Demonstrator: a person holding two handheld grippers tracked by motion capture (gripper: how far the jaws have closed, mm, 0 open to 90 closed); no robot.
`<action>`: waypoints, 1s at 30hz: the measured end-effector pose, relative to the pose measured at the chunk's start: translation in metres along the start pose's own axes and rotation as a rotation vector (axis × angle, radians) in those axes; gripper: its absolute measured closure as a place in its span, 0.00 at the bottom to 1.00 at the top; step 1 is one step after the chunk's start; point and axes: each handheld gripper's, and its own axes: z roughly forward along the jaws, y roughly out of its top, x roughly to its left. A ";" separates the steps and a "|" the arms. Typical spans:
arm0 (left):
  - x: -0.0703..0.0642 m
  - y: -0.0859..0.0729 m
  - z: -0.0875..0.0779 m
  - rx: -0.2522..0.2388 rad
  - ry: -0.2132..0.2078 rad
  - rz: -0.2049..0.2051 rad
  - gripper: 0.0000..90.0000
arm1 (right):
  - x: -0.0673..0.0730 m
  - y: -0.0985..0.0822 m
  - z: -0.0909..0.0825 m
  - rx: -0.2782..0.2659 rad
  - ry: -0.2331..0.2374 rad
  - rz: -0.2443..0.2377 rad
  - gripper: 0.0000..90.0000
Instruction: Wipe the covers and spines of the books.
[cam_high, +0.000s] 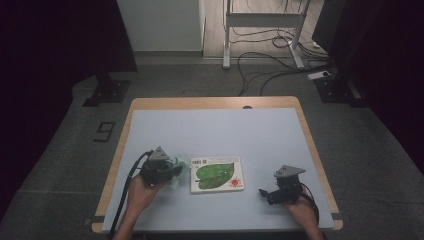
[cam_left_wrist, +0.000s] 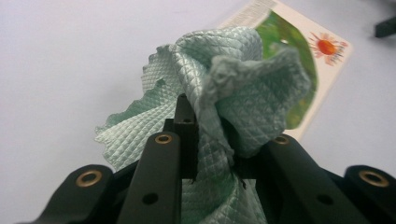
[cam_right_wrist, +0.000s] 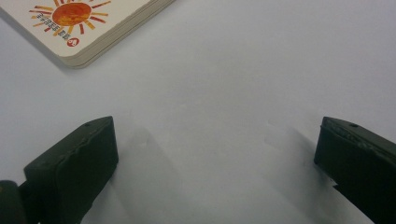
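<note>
High view: the left tongs (cam_high: 172, 167), in the person's left hand (cam_high: 140, 192), are clamped tight on a crumpled pale green quilted cloth (cam_high: 181, 167), which sits bunched between the jaws just left of the flat white picture book with a green leaf and red sun on its cover (cam_high: 218, 174). That book lies on the light blue counter (cam_high: 215, 130). The right tongs (cam_high: 264, 194) rest low, right of the book, jaws spread wide with nothing between them.
</note>
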 end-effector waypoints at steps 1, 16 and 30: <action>0.003 0.000 -0.002 -0.001 0.012 -0.003 0.84 | 0.000 0.000 0.000 0.000 0.000 0.000 0.00; 0.050 -0.002 -0.007 0.002 0.159 -0.083 0.82 | 0.000 0.000 0.000 0.000 0.000 0.001 0.00; 0.068 -0.021 0.024 0.036 0.155 -0.138 0.77 | 0.000 0.000 0.000 0.000 0.000 0.001 0.00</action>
